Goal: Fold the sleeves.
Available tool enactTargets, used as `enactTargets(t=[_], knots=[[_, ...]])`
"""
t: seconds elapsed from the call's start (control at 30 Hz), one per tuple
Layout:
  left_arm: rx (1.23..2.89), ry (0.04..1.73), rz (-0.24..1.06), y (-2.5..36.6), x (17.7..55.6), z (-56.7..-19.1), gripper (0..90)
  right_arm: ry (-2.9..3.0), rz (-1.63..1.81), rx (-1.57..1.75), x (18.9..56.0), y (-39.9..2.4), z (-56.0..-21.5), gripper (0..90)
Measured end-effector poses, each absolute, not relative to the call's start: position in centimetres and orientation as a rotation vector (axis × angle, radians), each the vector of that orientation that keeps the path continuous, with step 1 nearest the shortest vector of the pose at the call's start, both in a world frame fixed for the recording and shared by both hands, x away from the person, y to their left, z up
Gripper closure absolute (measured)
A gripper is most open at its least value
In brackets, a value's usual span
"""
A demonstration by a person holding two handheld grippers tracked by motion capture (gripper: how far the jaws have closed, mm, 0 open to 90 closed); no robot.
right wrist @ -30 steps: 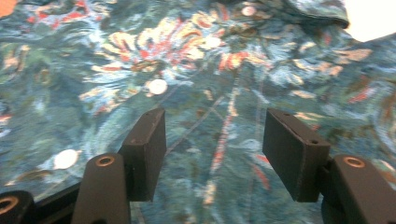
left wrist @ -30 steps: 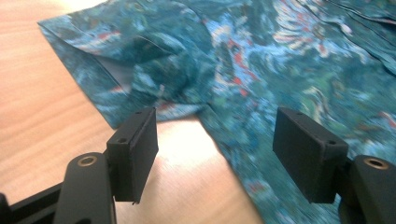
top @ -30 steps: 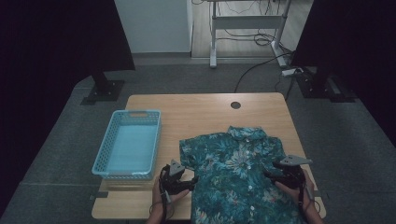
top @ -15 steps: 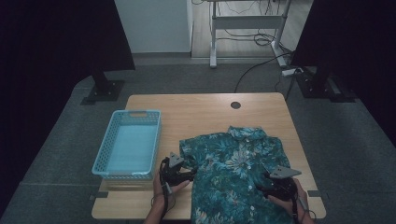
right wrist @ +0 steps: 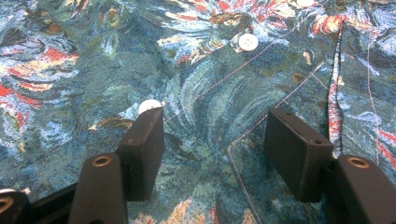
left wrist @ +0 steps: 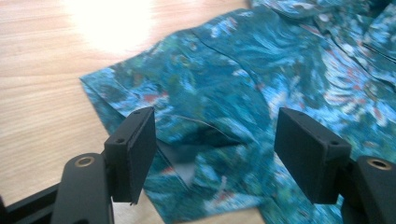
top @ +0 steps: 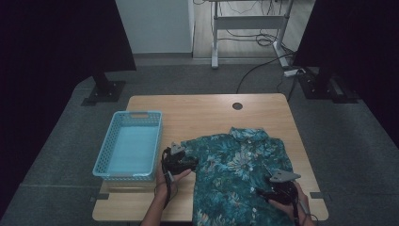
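high view: a wooden bench (top: 207,113) stands in a dark room. a teal floral shirt (top: 235,174) lies spread flat on the near right part of the bench, collar toward the far side, hem reaching the near edge. a light blue basket (top: 106,157) sits on the bench just left of the shirt. a small round hole (top: 237,106) marks the bench top near the far edge. two hands come in from the bottom. the left tool (top: 190,162) sits at the shirt's left sleeve, right by the basket's near corner. the right tool (top: 263,193) rests over the lower right part of the shirt, near its hem.

left gripper view: the left tool (left wrist: 215,144) has its two black jaws standing well apart, with nothing pressed between them. between and beyond the jaws lies the shirt's left sleeve (left wrist: 196,107), its edge lying on bare wood, with a small fold raised in the cloth close to the left jaw.

right gripper view: the right tool (right wrist: 215,140) also has its jaws apart, hovering close over the shirt front without clamping it. two white buttons (right wrist: 248,42) show on the cloth, one of them just above the left jaw's tip, and a stitched pocket corner lies between the jaws.
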State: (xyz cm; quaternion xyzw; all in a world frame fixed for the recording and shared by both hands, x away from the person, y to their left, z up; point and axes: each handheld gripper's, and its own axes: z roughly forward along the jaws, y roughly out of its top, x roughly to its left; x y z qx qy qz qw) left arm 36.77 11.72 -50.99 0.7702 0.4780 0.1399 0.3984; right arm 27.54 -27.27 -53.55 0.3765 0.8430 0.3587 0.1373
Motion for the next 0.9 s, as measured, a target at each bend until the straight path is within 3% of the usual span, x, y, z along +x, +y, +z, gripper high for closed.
enactTargets(t=[0.67,0.9], knots=[[1.925,1.292,0.312,11.9,40.2,-52.2,26.9,2.422,1.064,1.081,27.4,-27.4,-53.8,38.3],[1.940,1.303,0.353,12.1,40.6,-52.3,27.1,2.419,1.067,1.082,27.4,-27.5,-53.8,38.3]])
